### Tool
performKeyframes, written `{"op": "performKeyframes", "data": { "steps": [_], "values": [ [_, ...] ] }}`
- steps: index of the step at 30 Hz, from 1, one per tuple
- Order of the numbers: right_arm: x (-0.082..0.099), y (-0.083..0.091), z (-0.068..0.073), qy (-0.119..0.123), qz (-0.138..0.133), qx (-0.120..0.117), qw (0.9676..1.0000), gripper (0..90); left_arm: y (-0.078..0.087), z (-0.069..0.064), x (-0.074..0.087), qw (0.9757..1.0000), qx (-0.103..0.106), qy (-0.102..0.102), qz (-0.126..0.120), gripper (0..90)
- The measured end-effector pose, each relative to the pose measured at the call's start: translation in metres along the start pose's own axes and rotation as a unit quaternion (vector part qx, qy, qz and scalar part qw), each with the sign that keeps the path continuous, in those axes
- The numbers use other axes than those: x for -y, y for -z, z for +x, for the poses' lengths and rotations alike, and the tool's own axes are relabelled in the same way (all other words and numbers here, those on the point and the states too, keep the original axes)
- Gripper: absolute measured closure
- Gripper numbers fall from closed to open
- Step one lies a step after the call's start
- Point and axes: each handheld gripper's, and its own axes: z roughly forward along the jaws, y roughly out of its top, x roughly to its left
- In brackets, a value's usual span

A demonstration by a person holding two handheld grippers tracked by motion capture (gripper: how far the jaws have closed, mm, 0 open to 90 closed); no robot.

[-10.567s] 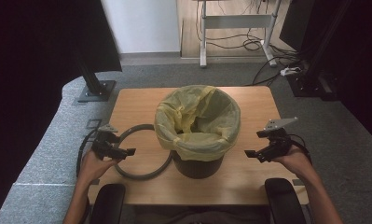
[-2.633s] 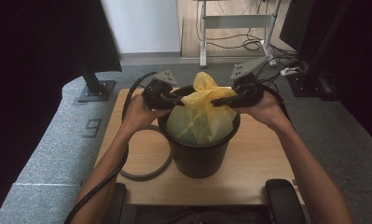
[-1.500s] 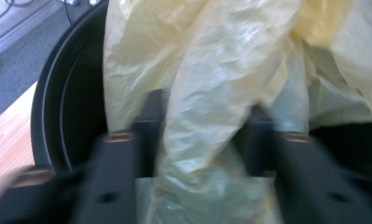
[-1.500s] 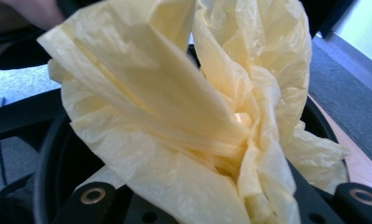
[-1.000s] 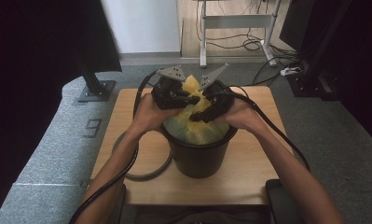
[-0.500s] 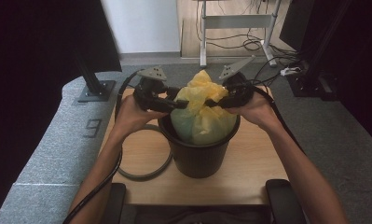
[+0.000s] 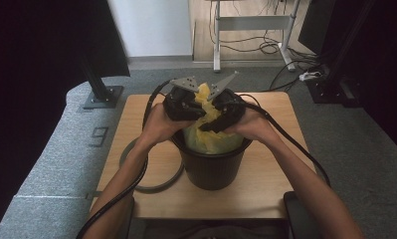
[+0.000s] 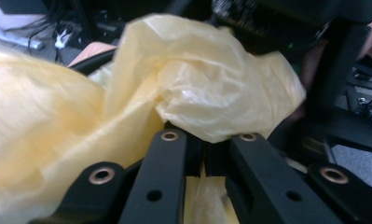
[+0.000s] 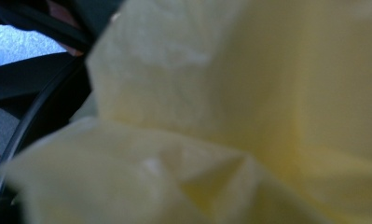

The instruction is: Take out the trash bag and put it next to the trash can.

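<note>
step: knotting bag [image 7: 206, 130] in bin [image 7: 212, 167], mid-table | left gripper [image 7: 195, 107]: jaws just closed, pinching bag film | right gripper [image 7: 212, 119]: jaws just opening, grip unclear, film hides them | risk: thin film tears or slips free, loosening knot; pull tips bin

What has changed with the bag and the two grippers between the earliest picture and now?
The yellow bag, once spread open over the black bin, is now bunched at its top. The left gripper and right gripper came from the table's sides to meet there, jaws lately working. Bin and grey ring stayed.
</note>
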Motion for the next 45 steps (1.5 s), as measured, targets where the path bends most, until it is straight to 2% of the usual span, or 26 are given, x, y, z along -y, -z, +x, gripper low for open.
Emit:
{"op": "performKeyframes", "data": {
  "steps": [2,4,7,10,11,15,20,28,37,39,41,45],
  "values": [
    [0.002,0.001,-0.002,-0.003,-0.005,-0.004,1.0000,69.0,0.005,0.002,0.003,0.9999,-0.003,0.012,-0.009,75.5],
    [0.003,0.003,-0.004,-0.007,-0.002,-0.009,0.9999,73.1,0.010,0.005,0.005,0.9995,-0.009,0.026,-0.015,59.3],
    [0.004,0.005,-0.008,-0.017,0.006,-0.012,0.9998,74.5,0.017,0.007,0.009,0.9987,-0.020,0.044,-0.015,36.8],
    [0.004,0.010,-0.013,-0.025,0.001,-0.017,0.9995,74.4,0.023,0.009,0.016,0.9983,-0.031,0.047,-0.014,18.6],
    [0.004,0.012,-0.014,-0.028,0.000,-0.018,0.9995,74.4,0.026,0.010,0.018,0.9981,-0.035,0.048,-0.014,15.1],
    [0.003,0.023,-0.018,-0.035,-0.001,-0.017,0.9993,74.2,0.035,0.016,0.031,0.9970,-0.037,0.066,-0.015,11.1],
    [0.001,0.044,-0.022,-0.043,-0.025,-0.015,0.9987,74.1,0.043,0.019,0.049,0.9961,-0.052,0.071,-0.011,2.0],
    [-0.008,0.071,-0.025,-0.043,-0.030,0.002,0.9986,73.9,0.057,0.022,0.081,0.9940,-0.065,0.087,-0.015,0.0],
    [-0.013,0.095,-0.029,-0.052,-0.030,0.021,0.9980,73.9,0.065,0.022,0.120,0.9910,-0.093,0.096,-0.007,0.0],
    [-0.014,0.101,-0.029,-0.052,-0.033,0.024,0.9978,73.9,0.065,0.023,0.128,0.9900,-0.103,0.096,0.002,0.0],
    [-0.015,0.107,-0.029,-0.055,-0.033,0.029,0.9975,73.9,0.063,0.024,0.136,0.9881,-0.120,0.095,0.017,0.0],
    [-0.014,0.115,-0.029,-0.056,-0.029,0.036,0.9974,73.9,0.059,0.026,0.152,0.9845,-0.139,0.103,0.030,0.0]
  ]
}}
